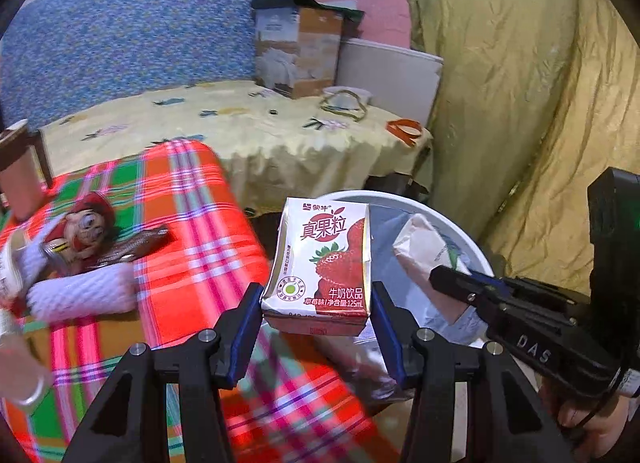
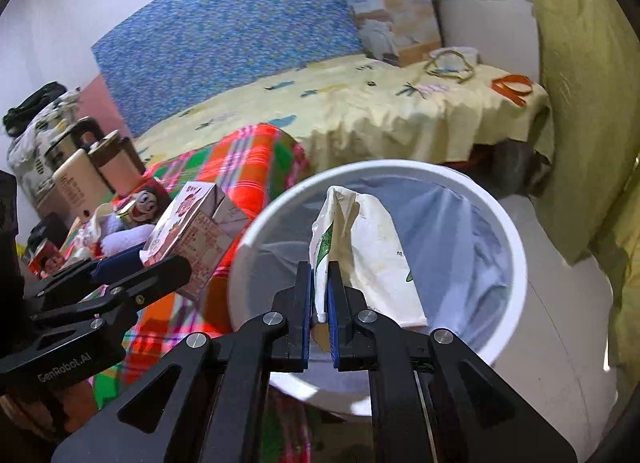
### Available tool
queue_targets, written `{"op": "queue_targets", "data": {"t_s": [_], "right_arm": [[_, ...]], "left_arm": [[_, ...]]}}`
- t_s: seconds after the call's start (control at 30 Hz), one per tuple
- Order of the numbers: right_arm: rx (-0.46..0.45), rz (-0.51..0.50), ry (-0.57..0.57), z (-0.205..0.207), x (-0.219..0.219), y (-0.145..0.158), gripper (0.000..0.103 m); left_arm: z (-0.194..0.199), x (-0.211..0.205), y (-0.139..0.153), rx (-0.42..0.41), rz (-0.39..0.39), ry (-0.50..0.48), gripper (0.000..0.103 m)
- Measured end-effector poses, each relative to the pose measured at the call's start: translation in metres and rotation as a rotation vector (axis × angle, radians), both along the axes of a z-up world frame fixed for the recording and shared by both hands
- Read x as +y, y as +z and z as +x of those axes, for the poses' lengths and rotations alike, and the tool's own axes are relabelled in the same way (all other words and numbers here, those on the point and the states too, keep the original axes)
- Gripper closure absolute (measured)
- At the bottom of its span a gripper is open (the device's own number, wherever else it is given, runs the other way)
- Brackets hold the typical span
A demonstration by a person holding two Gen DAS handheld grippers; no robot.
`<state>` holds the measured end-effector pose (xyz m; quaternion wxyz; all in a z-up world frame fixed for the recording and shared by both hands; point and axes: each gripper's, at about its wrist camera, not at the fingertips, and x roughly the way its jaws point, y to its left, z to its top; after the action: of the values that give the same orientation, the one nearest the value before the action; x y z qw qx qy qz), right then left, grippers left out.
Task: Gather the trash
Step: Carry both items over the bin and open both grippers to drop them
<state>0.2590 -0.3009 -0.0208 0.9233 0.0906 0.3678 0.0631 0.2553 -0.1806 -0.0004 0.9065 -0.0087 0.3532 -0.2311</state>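
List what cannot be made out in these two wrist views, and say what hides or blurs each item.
- Bottom of the white round bin with grey liner: hidden in the right wrist view by the held cream paper bag.
- Far side of the strawberry milk carton: faces away in the left wrist view.
- Red-capped doll: blurred, partly covered by white foam netting.
- Bag's small print: too small to read.

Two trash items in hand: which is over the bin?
The white paper bag in the right gripper, over the bin. The strawberry milk carton is over the plaid cloth's edge.
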Motion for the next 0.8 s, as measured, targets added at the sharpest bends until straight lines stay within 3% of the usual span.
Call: {"op": "queue_targets", "data": {"t_s": [0.27,0.4,0.8], "right_arm": [[0.022,-0.001,-0.076,-0.002,-0.018,-0.005,0.09],[0.008,0.006,-0.115,-0.005,-0.026,-0.002,0.076],[-0.024,0.026,-0.11,-0.004,-0.026,0.001,0.075]], "left_arm": [[0.016,-0.027,-0.008,0.048,-0.017,-0.07,0.048],[0.017,-0.034,-0.01,0.056,-0.015,-0.08,0.048],[0.011,-0.02,-0.008,0.055,-0.022,-0.033,0.048]]}}
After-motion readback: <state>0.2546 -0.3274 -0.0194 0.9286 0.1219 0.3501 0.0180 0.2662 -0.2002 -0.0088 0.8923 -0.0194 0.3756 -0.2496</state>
